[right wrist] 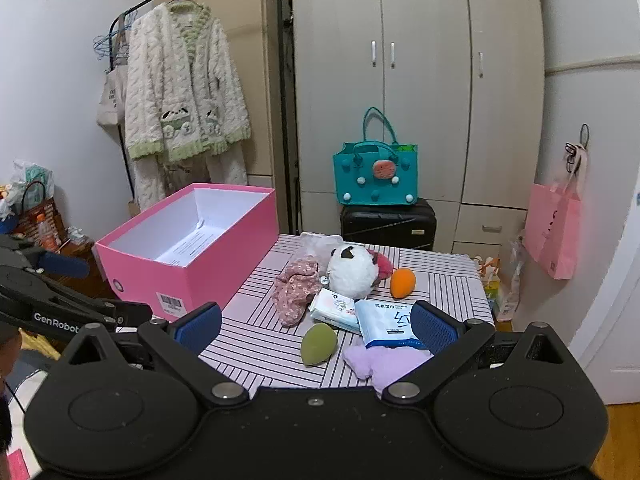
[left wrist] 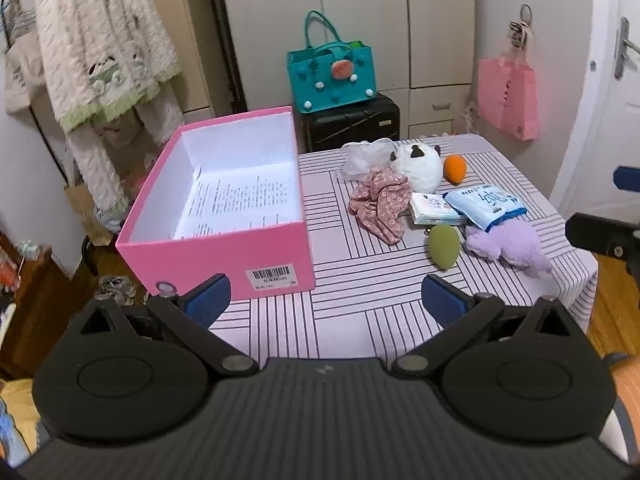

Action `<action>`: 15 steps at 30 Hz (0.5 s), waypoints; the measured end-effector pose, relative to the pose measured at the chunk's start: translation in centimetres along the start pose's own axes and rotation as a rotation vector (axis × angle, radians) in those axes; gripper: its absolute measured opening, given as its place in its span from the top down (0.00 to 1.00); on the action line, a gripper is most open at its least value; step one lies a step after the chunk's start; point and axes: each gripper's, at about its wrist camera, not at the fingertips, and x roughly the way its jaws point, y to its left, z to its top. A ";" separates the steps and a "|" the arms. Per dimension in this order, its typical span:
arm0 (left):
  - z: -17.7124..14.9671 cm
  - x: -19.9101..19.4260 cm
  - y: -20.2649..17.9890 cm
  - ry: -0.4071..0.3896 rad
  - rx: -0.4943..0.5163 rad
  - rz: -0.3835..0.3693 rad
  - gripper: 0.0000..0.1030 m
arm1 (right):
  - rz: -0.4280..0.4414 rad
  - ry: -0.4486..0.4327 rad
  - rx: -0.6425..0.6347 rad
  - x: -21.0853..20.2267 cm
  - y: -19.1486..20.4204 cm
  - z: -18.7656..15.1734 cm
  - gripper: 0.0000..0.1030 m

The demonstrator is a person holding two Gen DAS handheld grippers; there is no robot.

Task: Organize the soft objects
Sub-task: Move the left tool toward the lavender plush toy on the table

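Both grippers hang wide open, nothing between the jaws: left gripper point(left wrist: 324, 300) over the near edge of the tabletop beside the box point(left wrist: 224, 216), right gripper point(right wrist: 316, 324) over the near right corner, above the pile. Box sits at the left edge, open, only a printed sheet inside, so nothing looks sorted yet. Likely step: first pick. Suggest right takes the nearest item, the purple plush point(right wrist: 384, 362), at the near right corner. Come down steep, pinch the bulk rather than a loose edge, lift clear before crossing to the box. It touches the blue wipes pack point(right wrist: 384, 320), which partly lies on it, so the pack may drag along. Green sponge point(right wrist: 318, 346), teardrop, smooth and squashy, is just beside the plush; centre the pads on its wide end or it may squirt out. Orange sponge point(right wrist: 402, 283), same shape, sits toward the far edge. Floral cloth point(right wrist: 294, 296) is crumpled and limp. Panda plush point(right wrist: 352, 274) is round and fuzzy. White tissue pack point(right wrist: 334, 306) is slick film.
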 end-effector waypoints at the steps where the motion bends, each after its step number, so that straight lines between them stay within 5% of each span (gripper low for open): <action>1: 0.1 -0.1 0.1 0.005 -0.001 -0.009 0.00 | 0.007 0.007 -0.003 0.0 -0.1 0.2 0.01; 7: 0.9 0.3 1.0 0.070 -0.018 -0.069 0.00 | 0.052 0.047 0.023 -0.1 -1.5 1.0 0.01; 15: 1.5 0.6 1.8 0.103 -0.007 -0.046 0.00 | 0.066 0.059 0.047 -0.3 -2.6 1.4 0.01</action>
